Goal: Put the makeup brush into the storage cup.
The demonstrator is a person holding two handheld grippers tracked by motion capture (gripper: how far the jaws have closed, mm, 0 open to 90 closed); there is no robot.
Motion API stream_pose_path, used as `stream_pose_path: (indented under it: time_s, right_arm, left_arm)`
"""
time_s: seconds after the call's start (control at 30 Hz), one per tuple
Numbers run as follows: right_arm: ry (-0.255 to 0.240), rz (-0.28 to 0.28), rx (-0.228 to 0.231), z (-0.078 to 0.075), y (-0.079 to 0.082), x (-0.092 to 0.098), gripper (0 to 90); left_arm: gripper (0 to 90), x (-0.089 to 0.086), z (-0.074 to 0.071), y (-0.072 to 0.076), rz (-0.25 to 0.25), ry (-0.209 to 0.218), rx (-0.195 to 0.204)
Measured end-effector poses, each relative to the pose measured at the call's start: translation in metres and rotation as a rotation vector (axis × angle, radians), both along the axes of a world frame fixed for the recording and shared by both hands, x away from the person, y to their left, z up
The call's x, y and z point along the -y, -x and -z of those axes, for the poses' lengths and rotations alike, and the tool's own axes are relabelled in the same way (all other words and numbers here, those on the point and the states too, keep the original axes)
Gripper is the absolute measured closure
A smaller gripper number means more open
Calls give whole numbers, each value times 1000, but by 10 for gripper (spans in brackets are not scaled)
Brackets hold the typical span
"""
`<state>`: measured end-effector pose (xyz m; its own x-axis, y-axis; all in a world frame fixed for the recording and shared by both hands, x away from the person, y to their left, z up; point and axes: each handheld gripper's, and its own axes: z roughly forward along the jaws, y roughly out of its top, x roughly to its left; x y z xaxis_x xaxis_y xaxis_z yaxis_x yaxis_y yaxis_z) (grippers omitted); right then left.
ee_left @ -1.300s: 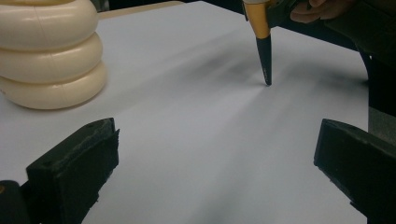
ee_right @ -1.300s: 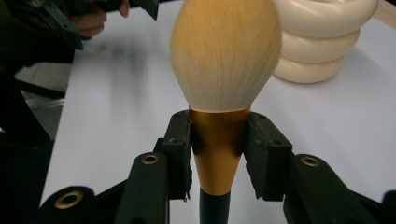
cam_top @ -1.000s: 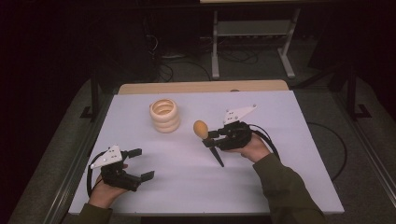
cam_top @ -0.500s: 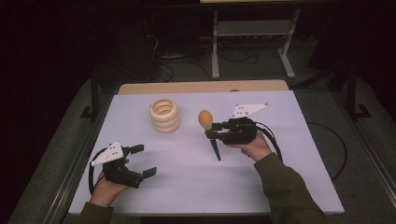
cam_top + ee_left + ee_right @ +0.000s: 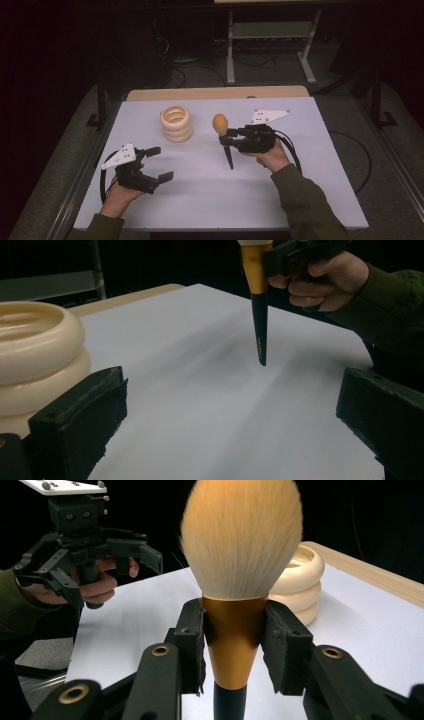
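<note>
Brush (image 5: 220,125) now lifted more upright vs 1 s ago, just right of ring stack (image 5: 176,123). R gripper (image 5: 227,137) clamped on its gold ferrule; L gripper (image 5: 159,163) jaws apart, near stack.

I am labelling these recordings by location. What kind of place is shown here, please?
Probably a lab or recording studio, not a home: a white-covered table in a dark room, cables on the floor, a metal stand behind, and handheld tracked grippers, the right gripper holding a makeup brush.
</note>
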<state>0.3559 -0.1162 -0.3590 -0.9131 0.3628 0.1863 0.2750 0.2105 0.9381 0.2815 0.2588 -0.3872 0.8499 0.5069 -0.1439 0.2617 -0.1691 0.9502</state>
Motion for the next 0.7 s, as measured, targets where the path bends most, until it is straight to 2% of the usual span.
stream_pose_path:
  time_s: [0.27, 0.37, 0.5, 0.7]
  right_arm:
    - [-12, 3, 11, -3, 1, 0, 623]
    - [-13, 3, 10, -4, 2, 0, 623]
    - [-18, 11, 19, -5, 2, 1, 623]
    - [-32, 17, 10, -6, 2, 3, 623]
  left_arm:
    - [0, 19, -4, -6, 40, 0, 15]
    - [0, 27, -5, -10, 56, 18, 6]
    - [0, 37, -6, -15, 66, 8, 8]
    - [0, 46, -9, -21, 79, 14, 13]
